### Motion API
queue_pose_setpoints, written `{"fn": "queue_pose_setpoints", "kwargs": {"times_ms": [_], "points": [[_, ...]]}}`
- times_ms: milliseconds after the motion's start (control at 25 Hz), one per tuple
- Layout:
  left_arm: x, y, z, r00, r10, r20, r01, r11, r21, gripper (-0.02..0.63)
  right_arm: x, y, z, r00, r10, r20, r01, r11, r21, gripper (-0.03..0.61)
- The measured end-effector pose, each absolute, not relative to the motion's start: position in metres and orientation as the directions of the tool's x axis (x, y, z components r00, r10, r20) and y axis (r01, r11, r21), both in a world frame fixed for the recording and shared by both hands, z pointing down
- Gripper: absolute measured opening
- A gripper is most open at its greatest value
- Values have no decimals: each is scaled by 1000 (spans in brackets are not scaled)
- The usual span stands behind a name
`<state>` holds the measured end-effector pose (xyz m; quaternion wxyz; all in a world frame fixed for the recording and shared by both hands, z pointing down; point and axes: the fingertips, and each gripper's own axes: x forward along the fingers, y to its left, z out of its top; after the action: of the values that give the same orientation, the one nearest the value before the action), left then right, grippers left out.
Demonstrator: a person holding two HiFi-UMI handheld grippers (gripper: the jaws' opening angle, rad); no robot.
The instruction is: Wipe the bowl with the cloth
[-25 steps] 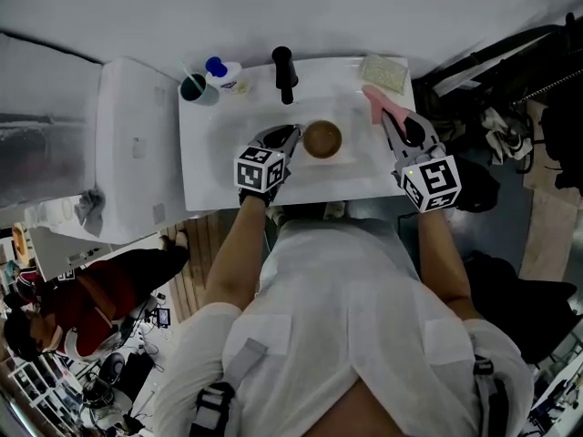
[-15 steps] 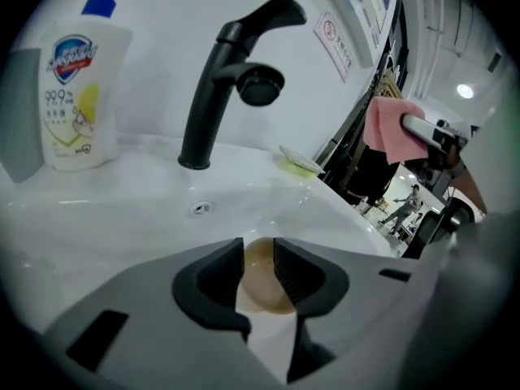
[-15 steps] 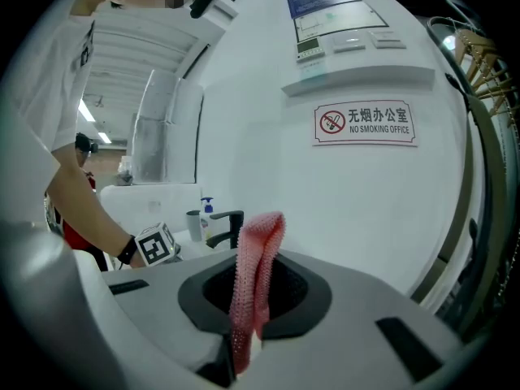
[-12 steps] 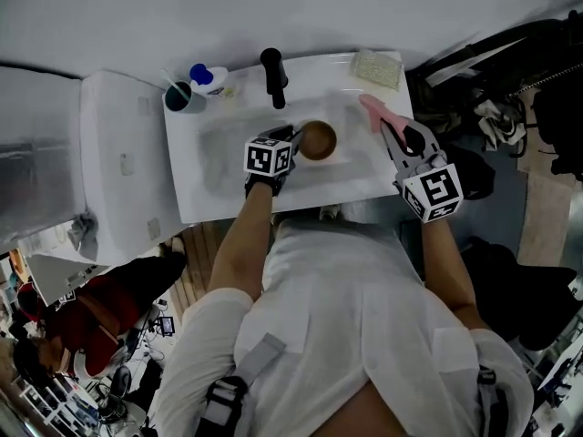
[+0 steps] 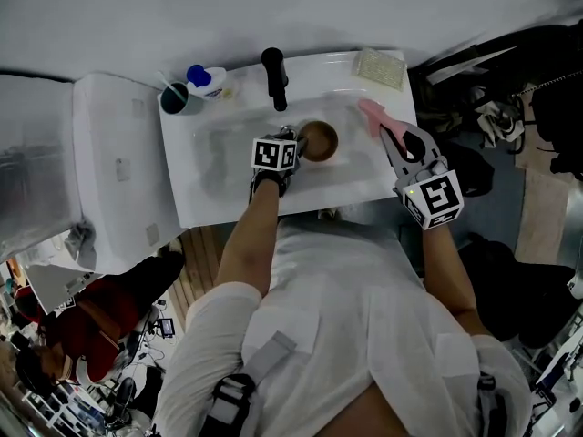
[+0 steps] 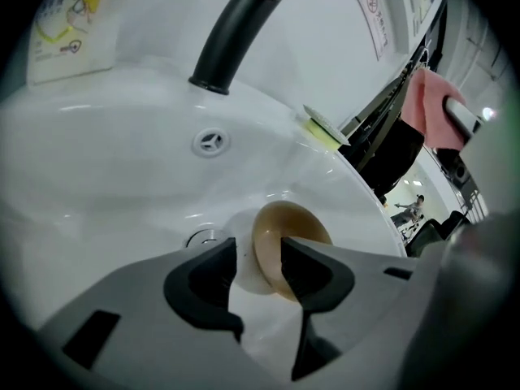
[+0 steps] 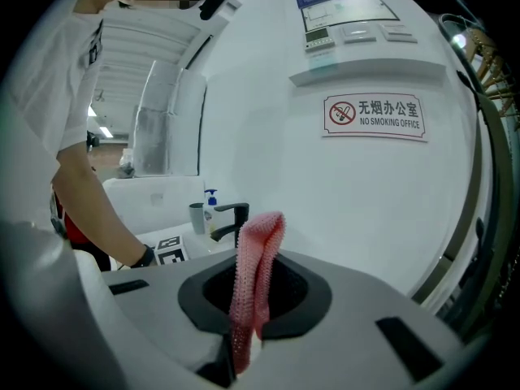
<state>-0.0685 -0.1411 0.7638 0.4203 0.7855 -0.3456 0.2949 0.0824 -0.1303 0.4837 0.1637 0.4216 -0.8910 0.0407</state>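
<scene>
Your left tongs (image 5: 296, 141) (image 6: 258, 254) are released and their jaws are opening. The bowl (image 5: 321, 140) (image 6: 294, 220) has its rim between them, with one jaw inside the tan hollow and the other outside the pale wall. On the outer side a gap shows between pad and wall, so nothing is clenched there. The bowl lies in the sink (image 5: 217, 157) (image 6: 114, 177), right at the tips of those tongs and just past the drain (image 6: 203, 238) that shows beside the left jaw.

Beyond the left tongs the black tap (image 5: 274, 76) (image 6: 236, 31) arches over the basin. Further off to their right, a sponge (image 5: 378, 67) (image 6: 321, 128) rests on the sink's rim. To their left on that rim stand a cup (image 5: 173, 96) and a bottle (image 5: 202, 79), close together.

Your right tongs (image 5: 384, 127) (image 7: 252, 279) are clenched on the pink cloth (image 5: 371, 111) (image 7: 258, 246). The cloth runs up between the closed jaws and sticks out past their tips. You hold these tongs over the sink's right edge, apart from the bowl, which lies to their left. The cloth touches neither bowl nor basin. Ahead of the right tongs, a no-smoking sign (image 7: 374, 117) hangs on the white wall.
</scene>
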Motion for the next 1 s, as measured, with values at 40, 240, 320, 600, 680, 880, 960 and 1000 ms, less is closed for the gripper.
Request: {"fn": "queue_pose_setpoints", "kwargs": {"times_ms": [40, 240, 320, 600, 680, 880, 960, 1000], "points": [[-67, -140, 766, 590, -288, 754, -790, -399, 466, 175, 82, -130, 485, -591, -737, 329, -764, 642, 67, 40], [-62, -134, 779, 591, -259, 764, -793, -360, 491, 175, 79, -125, 488, -592, -731, 341, -759, 647, 69, 39], [-58, -133, 781, 602, -254, 757, -788, -340, 513, 173, 78, -123, 488, -591, -729, 344, -757, 649, 74, 39], [-57, -130, 784, 591, -247, 768, -802, -281, 527, 39, 80, -115, 491, -594, -720, 359, -750, 657, 77, 40], [-57, -128, 783, 588, -238, 773, -805, -268, 530, 24, 81, -115, 492, -595, -719, 359, -750, 658, 75, 40], [-64, -124, 769, 531, -236, 814, -836, -301, 459, 19, 76, -117, 493, -610, -711, 350, -742, 667, 62, 40], [-66, -127, 755, 511, -253, 821, -842, -338, 420, 18, 70, -119, 492, -621, -706, 340, -736, 674, 56, 40], [-67, -129, 746, 506, -262, 822, -843, -351, 407, 18, 67, -120, 491, -628, -703, 334, -732, 679, 53, 40]]}}
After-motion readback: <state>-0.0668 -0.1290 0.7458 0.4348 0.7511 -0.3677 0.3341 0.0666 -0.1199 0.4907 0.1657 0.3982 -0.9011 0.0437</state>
